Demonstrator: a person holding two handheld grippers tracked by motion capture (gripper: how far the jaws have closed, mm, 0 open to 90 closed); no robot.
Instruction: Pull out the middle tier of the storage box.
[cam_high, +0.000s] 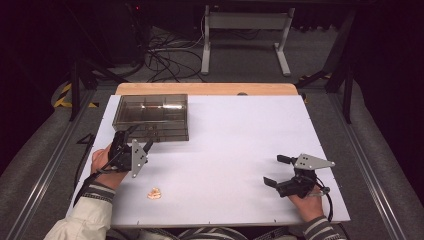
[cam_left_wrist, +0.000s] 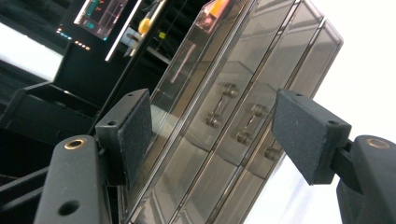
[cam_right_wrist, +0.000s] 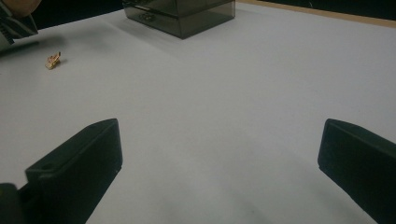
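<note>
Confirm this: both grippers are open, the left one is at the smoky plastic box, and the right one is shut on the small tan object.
Not quite. The right gripper holds nothing; its jaws stand wide open over the bare white table, as the right gripper view shows. The small tan object lies loose nearer the left gripper, which is open at the smoky plastic box.

White table, two things on it
The white table (cam_high: 225, 145) carries a smoky plastic compartment box (cam_high: 151, 116) at upper left and a small tan object (cam_high: 155, 193) at lower left.
</note>
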